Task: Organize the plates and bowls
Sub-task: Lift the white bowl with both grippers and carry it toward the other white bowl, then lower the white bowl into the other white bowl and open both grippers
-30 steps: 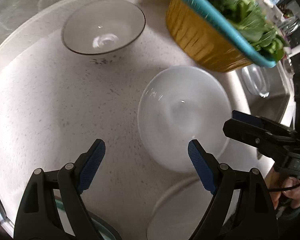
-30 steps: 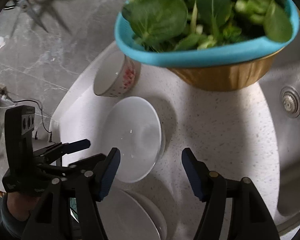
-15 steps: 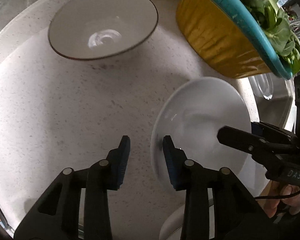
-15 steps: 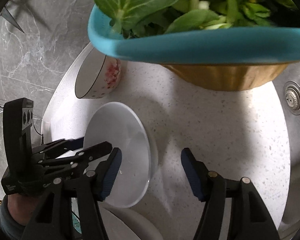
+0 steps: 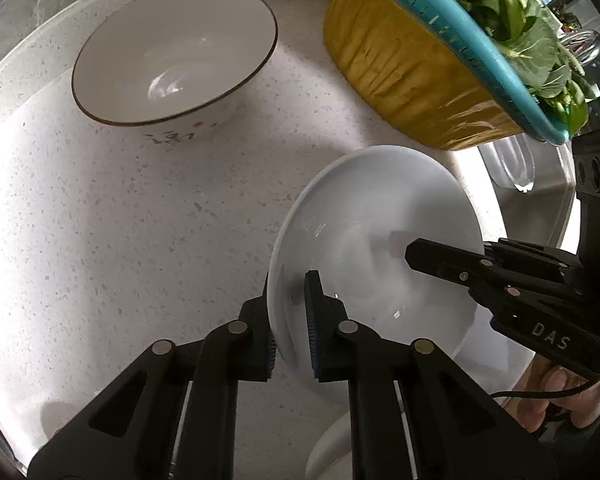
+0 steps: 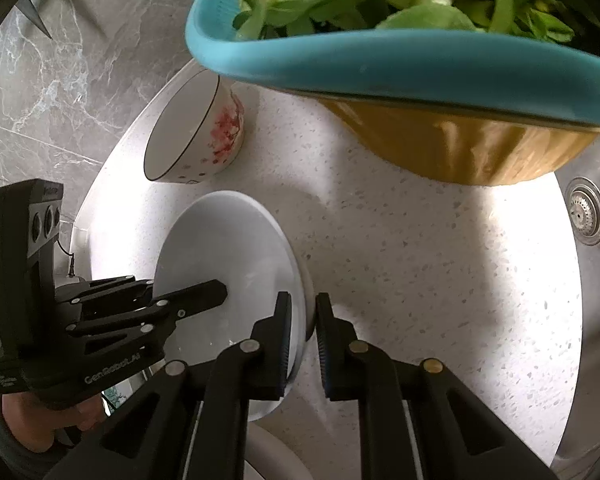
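On opposite rims, both tongs (image 5: 290,322) (image 6: 302,340) apparently pinch the white plate (image 5: 380,248).

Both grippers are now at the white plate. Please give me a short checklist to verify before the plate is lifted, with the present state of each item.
1. Left gripper closing on the white plate, rim between its pads: ok.
2. Right gripper closing on the opposite rim: ok.
3. Plate level: not ok, it looks tilted, one edge raised off the counter.
4. Bowl with red pattern apart from the plate: ok.
5. Clearance under the teal colander of greens overhanging above: cannot tell.
6. Second plate below, at the near edge, free of the grippers: cannot tell, mostly hidden.
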A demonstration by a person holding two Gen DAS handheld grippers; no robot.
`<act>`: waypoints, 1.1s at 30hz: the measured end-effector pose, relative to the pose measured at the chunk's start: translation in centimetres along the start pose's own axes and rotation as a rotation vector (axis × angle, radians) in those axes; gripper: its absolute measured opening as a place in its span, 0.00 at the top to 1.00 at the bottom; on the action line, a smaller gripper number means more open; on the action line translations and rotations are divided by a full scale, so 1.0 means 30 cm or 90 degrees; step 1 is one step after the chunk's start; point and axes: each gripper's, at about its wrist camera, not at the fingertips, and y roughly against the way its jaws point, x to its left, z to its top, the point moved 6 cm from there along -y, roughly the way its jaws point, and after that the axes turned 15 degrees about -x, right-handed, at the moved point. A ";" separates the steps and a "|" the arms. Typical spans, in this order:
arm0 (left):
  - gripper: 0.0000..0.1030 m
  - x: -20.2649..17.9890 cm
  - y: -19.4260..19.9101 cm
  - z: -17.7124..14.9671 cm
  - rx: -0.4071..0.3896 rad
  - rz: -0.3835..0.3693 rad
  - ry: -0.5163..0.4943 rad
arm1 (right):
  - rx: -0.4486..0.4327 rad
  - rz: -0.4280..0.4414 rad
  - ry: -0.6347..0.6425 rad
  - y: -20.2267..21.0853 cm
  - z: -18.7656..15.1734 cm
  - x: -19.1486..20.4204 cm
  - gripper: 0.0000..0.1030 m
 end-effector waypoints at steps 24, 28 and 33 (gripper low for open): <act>0.91 -0.144 0.486 -0.300 -0.061 -0.008 0.004 | -0.006 0.045 0.076 0.310 -0.116 0.158 0.87; 0.90 -0.166 0.496 -0.445 -0.045 -0.007 0.020 | 0.020 0.048 0.078 0.327 -0.200 0.155 0.87; 0.90 -0.179 0.483 -0.573 -0.035 0.006 0.031 | 0.052 0.039 0.081 0.315 -0.299 0.134 0.87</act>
